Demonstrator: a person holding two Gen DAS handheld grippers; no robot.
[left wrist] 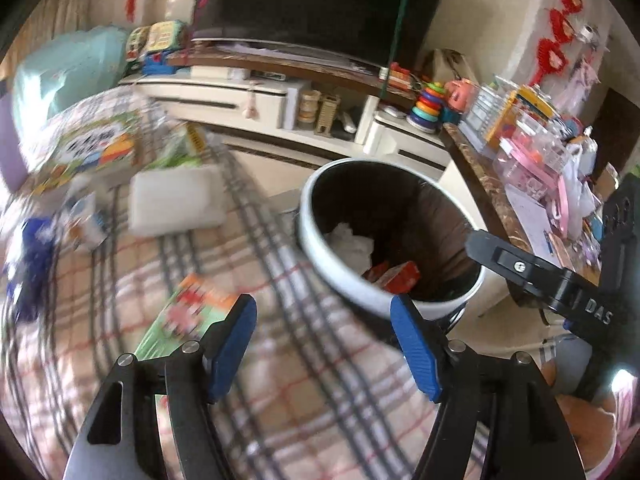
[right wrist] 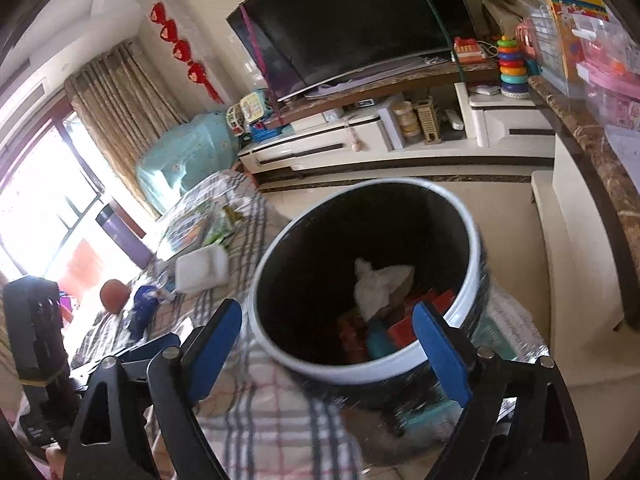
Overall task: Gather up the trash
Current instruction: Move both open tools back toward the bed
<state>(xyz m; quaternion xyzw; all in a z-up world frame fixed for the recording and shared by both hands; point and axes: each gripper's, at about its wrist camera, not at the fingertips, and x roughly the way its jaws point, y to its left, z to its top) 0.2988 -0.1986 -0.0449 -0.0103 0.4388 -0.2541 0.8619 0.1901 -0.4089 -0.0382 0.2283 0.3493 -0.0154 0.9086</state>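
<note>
Trash still to be collected is seen lying on a plaid-covered table (left wrist: 280, 380), the widest surface in view, with a round white-rimmed bin (left wrist: 332, 268) set at its edge beside a pale cabinet. Inside the bin, crumpled white paper (right wrist: 380, 284) and red cartons (right wrist: 424, 316) are already seen. On the cloth, a flat green and orange wrapper (left wrist: 188, 320) lies nearest the left gripper (left wrist: 324, 348), with a white foam-like block (left wrist: 176, 204) farther off and small blurred items, among them a blue bundle (right wrist: 142, 308), beyond. The wrapper is judged light, thin and floppy; it would best be pinched at a raised edge, since it lies flat against the cloth. The block is judged soft and easily squeezed across its short sides. Both tongs are held wide apart and empty; the right gripper (right wrist: 332, 348) hovers above the bin's mouth. Nothing is seen blocking the wrapper, though the bin rim stands close by.
</note>
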